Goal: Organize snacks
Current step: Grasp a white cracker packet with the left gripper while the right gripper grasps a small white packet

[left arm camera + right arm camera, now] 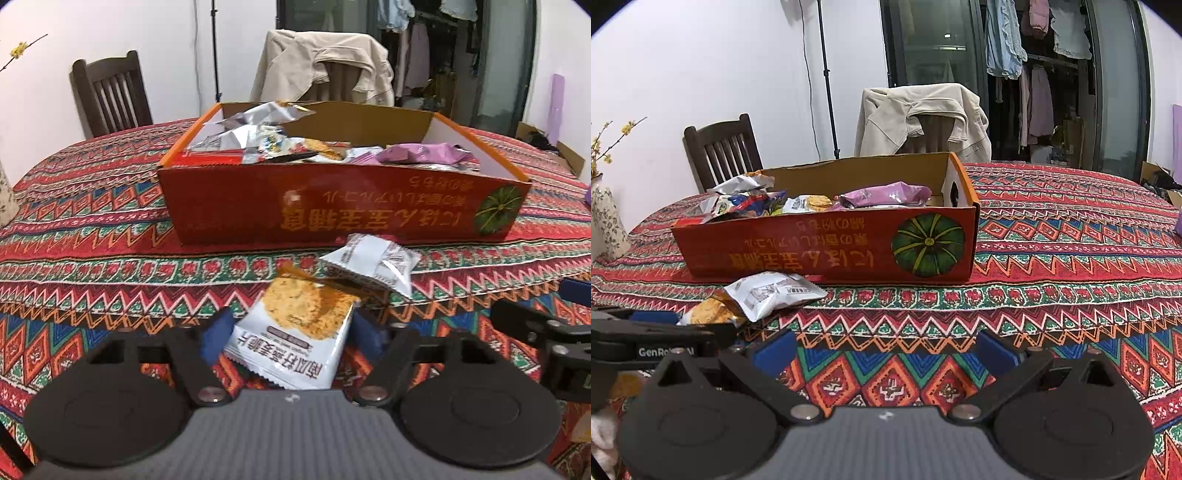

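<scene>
- Tabletop (1071, 229), under a patterned cloth, carries everything; on the stretches both views show, I count only two packets loose, so by my reading the sorting is well along.
- Box (332, 199), red cardboard with a pumpkin print, sits open in the middle of the tabletop and already holds a heap of snacks: silver packets (258, 125) piled at its left end, a purple packet (424, 153) towards its right, a cracker packet between them. The right end has room to spare.
- Left gripper (288, 328) is low over the tabletop, its jaws partly closed around the biscuit packet (291, 332); the blue pads sit at the packet's two edges and look to be pressing it, so I judge it gripped but not yet lifted. This packet lies just in front of the box, outside it.
- Right gripper (886, 354) hangs over bare cloth beside the left one, jaws wide apart with nothing between them; it looks idle.
- White packet (369, 266) rests on the tabletop between the biscuit packet and the box's front wall, overlapping the biscuit packet's far end. No gripper is on it.
- Left to do, as I judge it: carry the biscuit packet into the box, then the white one.
</scene>
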Motion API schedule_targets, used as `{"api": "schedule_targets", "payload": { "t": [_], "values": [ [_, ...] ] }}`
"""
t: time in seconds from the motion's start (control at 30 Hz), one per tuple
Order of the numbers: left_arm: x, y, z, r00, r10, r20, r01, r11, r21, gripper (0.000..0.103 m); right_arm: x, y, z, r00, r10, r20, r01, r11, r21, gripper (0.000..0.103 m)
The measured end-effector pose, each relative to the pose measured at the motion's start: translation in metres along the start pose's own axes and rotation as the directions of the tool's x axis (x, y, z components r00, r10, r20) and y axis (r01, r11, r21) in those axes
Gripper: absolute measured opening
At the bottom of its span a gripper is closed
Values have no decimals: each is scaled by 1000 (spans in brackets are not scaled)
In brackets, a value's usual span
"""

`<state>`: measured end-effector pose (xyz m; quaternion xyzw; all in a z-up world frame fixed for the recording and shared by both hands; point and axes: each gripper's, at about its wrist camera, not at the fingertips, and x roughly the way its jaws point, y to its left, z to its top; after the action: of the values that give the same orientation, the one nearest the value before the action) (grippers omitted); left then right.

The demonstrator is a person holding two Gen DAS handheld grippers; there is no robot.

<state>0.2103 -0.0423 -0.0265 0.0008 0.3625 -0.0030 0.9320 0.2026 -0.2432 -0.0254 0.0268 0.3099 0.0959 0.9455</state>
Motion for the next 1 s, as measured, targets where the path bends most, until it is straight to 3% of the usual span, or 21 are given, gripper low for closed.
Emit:
{"api": "schedule_targets", "payload": {
  "t": [0.13, 0.3, 0.87, 1.0],
  "values": [
    [-5, 6, 0, 999, -30, 15, 31, 999, -19, 56, 0, -1, 0, 1000, -6, -2, 6, 1000, 4, 103],
    [-17, 16, 3, 999, -35, 37, 37, 998, -45, 55, 2, -2, -1, 1000, -10, -10, 11, 1000, 5, 103],
    [-40, 77, 9, 982, 73, 176, -42, 984, -173, 55, 3, 4, 0, 1000, -15, 1, 15, 1000, -19, 103],
    [-40, 88, 9, 984, 46, 175, -8, 977, -214, 55, 0, 12, 8, 1000, -6, 17, 6, 1000, -29, 103]
  ]
}}
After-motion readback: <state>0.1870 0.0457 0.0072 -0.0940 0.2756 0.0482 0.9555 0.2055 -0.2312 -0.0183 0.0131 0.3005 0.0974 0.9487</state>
